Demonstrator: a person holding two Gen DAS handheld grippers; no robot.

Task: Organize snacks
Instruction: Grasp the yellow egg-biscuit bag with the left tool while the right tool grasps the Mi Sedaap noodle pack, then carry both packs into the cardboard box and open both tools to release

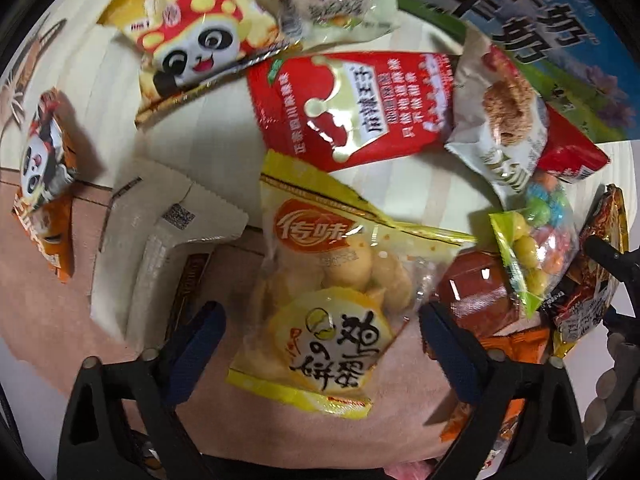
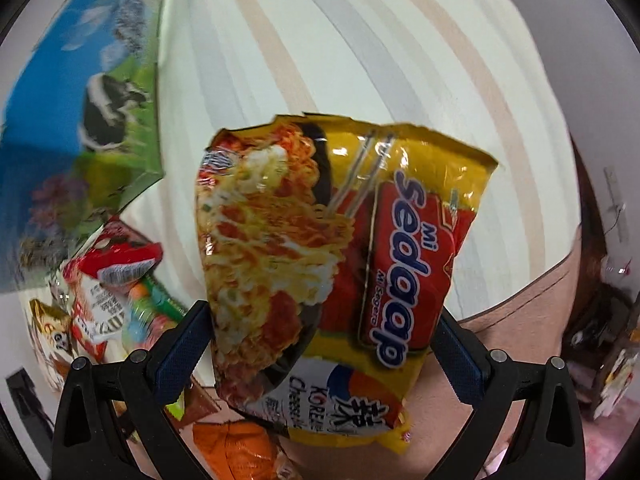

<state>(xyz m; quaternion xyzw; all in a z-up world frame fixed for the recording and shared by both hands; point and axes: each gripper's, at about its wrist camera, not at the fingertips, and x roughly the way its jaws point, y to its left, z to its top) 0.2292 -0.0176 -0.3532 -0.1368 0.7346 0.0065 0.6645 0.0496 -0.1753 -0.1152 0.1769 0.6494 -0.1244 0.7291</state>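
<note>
My left gripper (image 1: 320,344) is open, its blue-padded jaws on either side of a yellow egg-biscuit bag (image 1: 320,300) that lies on the striped cloth (image 1: 216,120). Around it lie a red spicy-snack pack (image 1: 360,108), a panda snack bag (image 1: 196,40), a cream cake packet (image 1: 504,116), a candy-ball bag (image 1: 536,240) and a white packet (image 1: 160,232). My right gripper (image 2: 320,344) is shut on a yellow Mi Sedaap noodle pack (image 2: 332,264), held above the cloth (image 2: 360,60); the noodle pack also shows in the left wrist view (image 1: 592,264).
A blue milk carton box with a cow picture stands at the back (image 1: 540,40), also seen in the right wrist view (image 2: 80,100). A small panda packet (image 1: 44,168) lies at the left. Orange packs (image 2: 236,448) lie below the right gripper. More snacks (image 2: 104,280) are piled left.
</note>
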